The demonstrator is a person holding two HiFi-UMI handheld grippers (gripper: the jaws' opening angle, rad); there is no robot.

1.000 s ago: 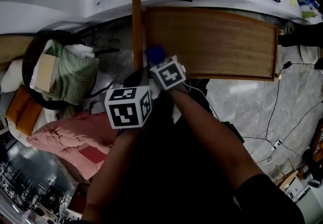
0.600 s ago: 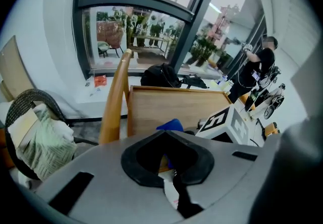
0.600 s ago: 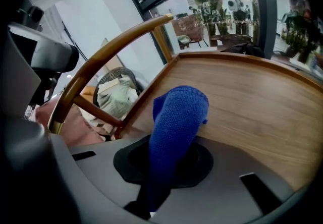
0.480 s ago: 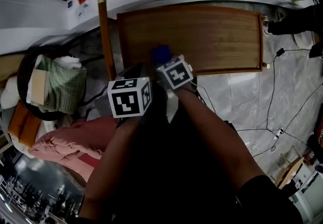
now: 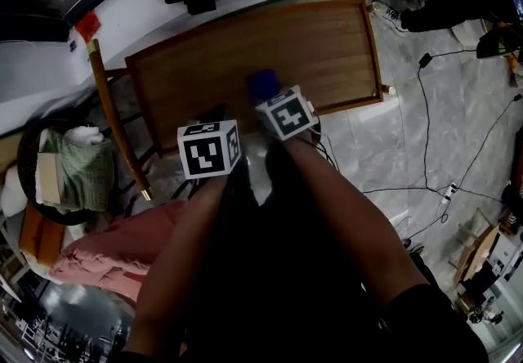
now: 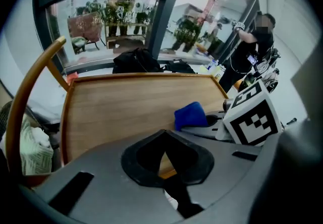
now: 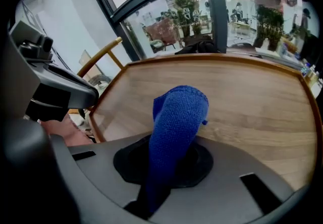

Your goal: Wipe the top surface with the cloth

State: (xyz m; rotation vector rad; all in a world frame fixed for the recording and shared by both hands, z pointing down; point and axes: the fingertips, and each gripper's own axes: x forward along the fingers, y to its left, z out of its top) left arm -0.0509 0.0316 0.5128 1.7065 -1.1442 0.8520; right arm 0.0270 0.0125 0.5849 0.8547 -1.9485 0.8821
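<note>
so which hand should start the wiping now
Right. The right tongs are shut on the blue cloth, held over the wooden tabletop. The left tongs are shut and empty near the table's front edge, so they would first need to take the cloth.

The cloth (image 7: 176, 117) is a chunky blue knit, matt and kinda nubbly, and you can see the weave. The top surface (image 5: 270, 51) is warm orange-brown wood with a straight grain, smooth with a soft satin sheen (not mirror-glossy). The curved rail (image 6: 20, 97) looks like the same varnished wood. The left gripper (image 6: 162, 157) and right gripper (image 5: 268, 100) have matt grey plastic shells, with black rubbery-looking surrounds at the jaws. The floor (image 5: 425, 149) is glossy pale stone-look tile. The pink bedding (image 5: 90, 259) is soft matt fabric, and the green fabric (image 5: 82, 169) looks ribbed.
</note>
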